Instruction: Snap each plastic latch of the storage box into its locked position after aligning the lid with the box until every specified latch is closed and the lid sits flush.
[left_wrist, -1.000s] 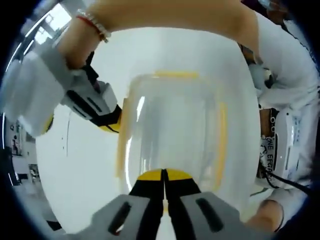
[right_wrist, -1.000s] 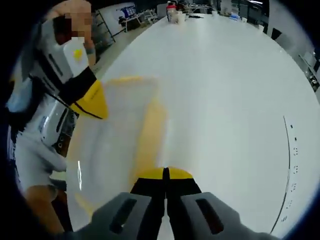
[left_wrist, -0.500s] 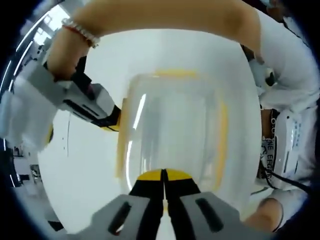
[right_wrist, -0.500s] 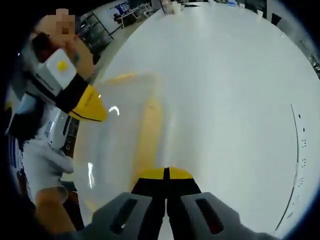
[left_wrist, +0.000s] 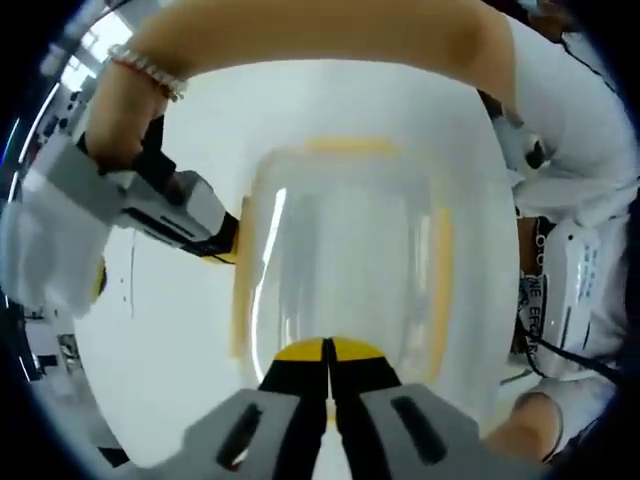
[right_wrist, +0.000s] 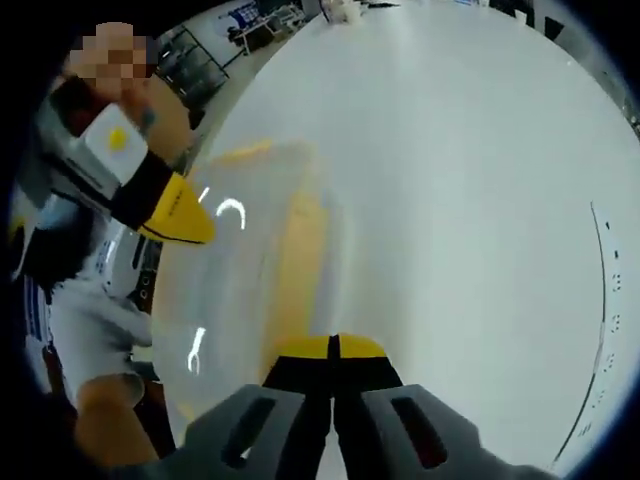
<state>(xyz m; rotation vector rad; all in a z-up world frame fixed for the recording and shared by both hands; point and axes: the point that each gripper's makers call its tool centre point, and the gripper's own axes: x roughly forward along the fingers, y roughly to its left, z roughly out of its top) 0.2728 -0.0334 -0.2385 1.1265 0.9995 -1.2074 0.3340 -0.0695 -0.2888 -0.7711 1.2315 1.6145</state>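
Storage box (left_wrist: 345, 260) on white table (right_wrist: 470, 180), apparently between both grippers.

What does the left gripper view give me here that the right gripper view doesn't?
Left gripper view: a forearm arching over the clear storage box, with a beaded bracelet at the wrist, and yellow latches on three of the box's sides, including the far latch.

Right gripper view: the long white table running off to small items at its far end, and dark marks near its right edge.

Both: the box, the other gripper against one of its sides, and each view's own yellow-tipped jaws shut at the box's near edge.
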